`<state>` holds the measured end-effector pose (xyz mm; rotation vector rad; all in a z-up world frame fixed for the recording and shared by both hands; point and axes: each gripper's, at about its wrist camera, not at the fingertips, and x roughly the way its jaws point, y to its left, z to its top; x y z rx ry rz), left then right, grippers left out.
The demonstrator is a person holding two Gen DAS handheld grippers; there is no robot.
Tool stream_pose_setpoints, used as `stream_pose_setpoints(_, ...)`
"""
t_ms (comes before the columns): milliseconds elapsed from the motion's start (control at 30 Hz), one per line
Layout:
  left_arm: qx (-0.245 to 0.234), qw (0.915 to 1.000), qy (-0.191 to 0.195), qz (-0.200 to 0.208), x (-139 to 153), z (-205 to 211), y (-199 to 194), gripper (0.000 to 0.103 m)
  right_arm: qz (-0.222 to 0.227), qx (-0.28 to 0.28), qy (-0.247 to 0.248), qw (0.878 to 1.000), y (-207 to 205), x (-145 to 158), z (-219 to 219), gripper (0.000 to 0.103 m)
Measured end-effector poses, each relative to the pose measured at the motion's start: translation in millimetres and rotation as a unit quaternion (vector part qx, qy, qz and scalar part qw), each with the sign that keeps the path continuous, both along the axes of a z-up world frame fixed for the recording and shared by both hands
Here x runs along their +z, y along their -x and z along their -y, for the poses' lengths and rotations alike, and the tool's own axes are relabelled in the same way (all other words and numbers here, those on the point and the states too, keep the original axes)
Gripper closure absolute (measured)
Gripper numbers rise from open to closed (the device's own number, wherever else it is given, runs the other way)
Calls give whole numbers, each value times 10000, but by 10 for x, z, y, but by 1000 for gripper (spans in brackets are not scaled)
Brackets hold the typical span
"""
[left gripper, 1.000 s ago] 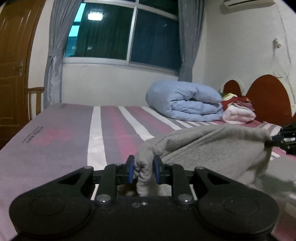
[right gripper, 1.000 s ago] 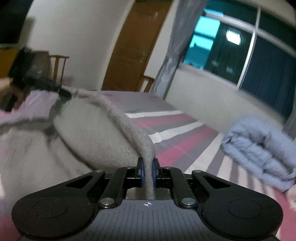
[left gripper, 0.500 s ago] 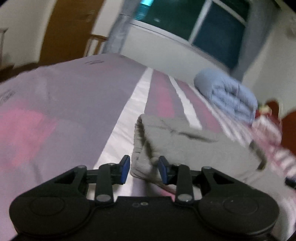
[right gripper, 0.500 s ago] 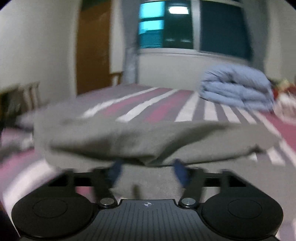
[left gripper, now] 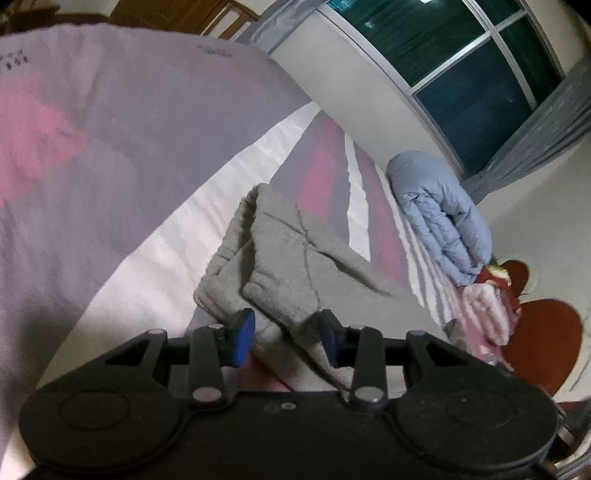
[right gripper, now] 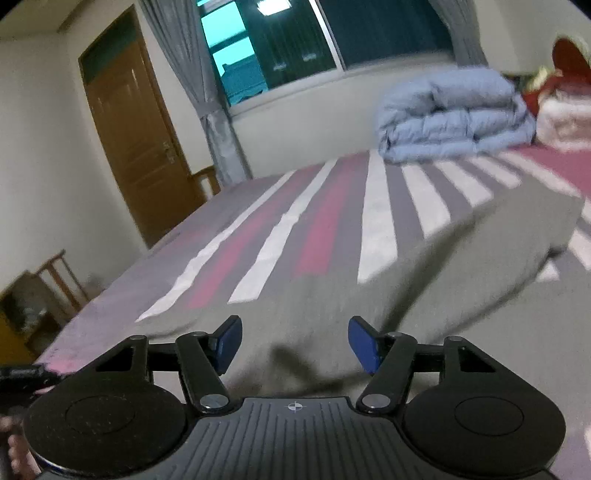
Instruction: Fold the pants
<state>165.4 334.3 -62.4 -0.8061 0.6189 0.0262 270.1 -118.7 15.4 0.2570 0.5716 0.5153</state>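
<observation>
The grey fleece pants (left gripper: 295,266) lie folded on the striped bedsheet (left gripper: 122,155), a flat, smooth cloth in bands of purple, pink and white; their nap looks soft and fuzzy, with raised seams crossing the top layer and a thick rounded hem at the near corner. The left gripper (left gripper: 283,338), black plastic with 2 blue pads, has just been opening: its fingers stand apart around the near edge of the pants without pressing it. The right gripper (right gripper: 294,344) has just been closing slightly, yet its fingers stand wide apart over the grey cloth (right gripper: 424,288), clamped on nothing. A puffy light-blue quilted duvet (right gripper: 454,114) sits folded near the dark window (right gripper: 369,26), well apart from the pants.
</observation>
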Motion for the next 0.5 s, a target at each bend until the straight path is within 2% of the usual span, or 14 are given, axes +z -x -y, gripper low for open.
stream_pose_setpoints(200, -33, 10000, 38, -33, -29, -60, -37, 75, -823, -439, 422, 9947, -452, -167, -122, 39)
stream_pose_setpoints(300, -59, 10000, -8, -4, -9, -27, -27, 81, -1021, -439, 502, 9925, -443, -320, -54, 98)
stream_pose_setpoints(367, -99, 9999, -72, 36, -8, -12, 3, 83, -1020, -451, 466, 9927, -327, -383, 59, 98)
stream_pose_setpoints(433, -55, 9998, -180, 73, 11, -5, 18, 96, -1031, -475, 477, 9924, -214, -430, 149, 98)
stream_pose_setpoints(500, -24, 9993, -257, 259, 88, -17, 19, 97, -965, -470, 292, 9938, -38, -435, 261, 99)
